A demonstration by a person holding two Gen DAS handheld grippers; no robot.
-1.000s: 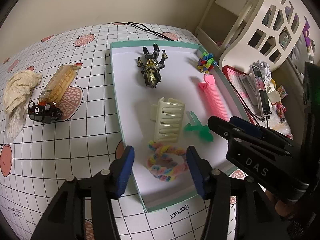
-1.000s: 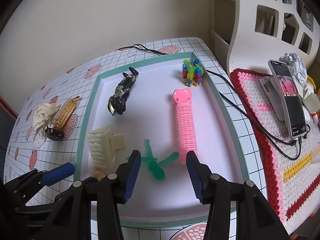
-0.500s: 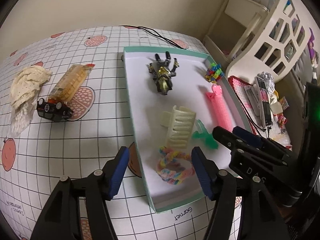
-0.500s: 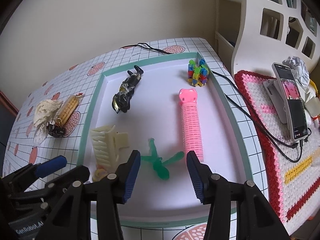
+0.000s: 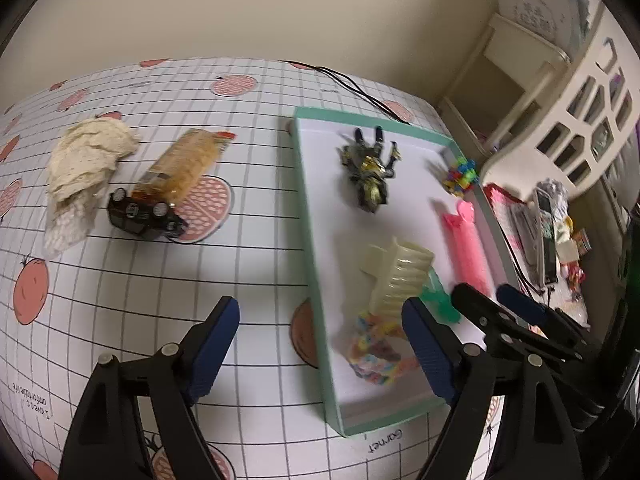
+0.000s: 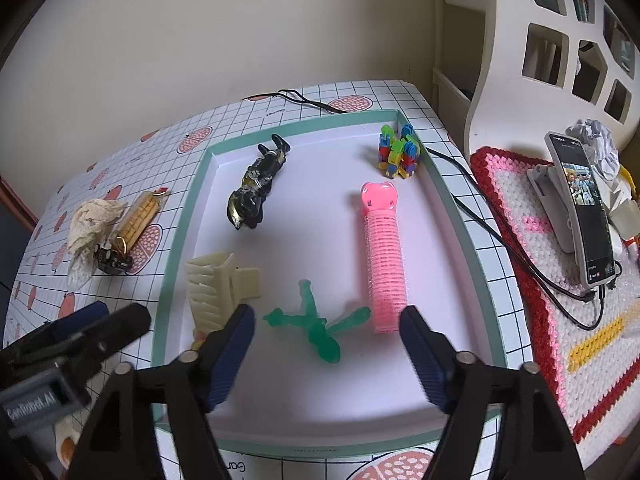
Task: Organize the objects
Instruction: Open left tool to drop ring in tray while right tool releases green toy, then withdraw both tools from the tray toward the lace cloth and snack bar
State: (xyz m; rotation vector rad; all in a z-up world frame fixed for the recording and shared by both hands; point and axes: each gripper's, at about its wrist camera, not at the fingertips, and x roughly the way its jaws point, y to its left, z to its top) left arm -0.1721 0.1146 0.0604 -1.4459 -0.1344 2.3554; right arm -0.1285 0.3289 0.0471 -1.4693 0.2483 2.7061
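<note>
tray (image 6: 188,216) with six small items, three on the cloth (image 5: 248,184); both tongs (image 5: 320,344) (image 6: 326,354) opening, empty

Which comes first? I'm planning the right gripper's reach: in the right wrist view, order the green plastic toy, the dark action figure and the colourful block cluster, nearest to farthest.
From the right gripper, whose jaws are opening with nothing between them:
1. Green plastic toy, just ahead of the fingertips.
2. Dark action figure, mid-tray, left side.
3. Colourful block cluster, far right corner.
</note>
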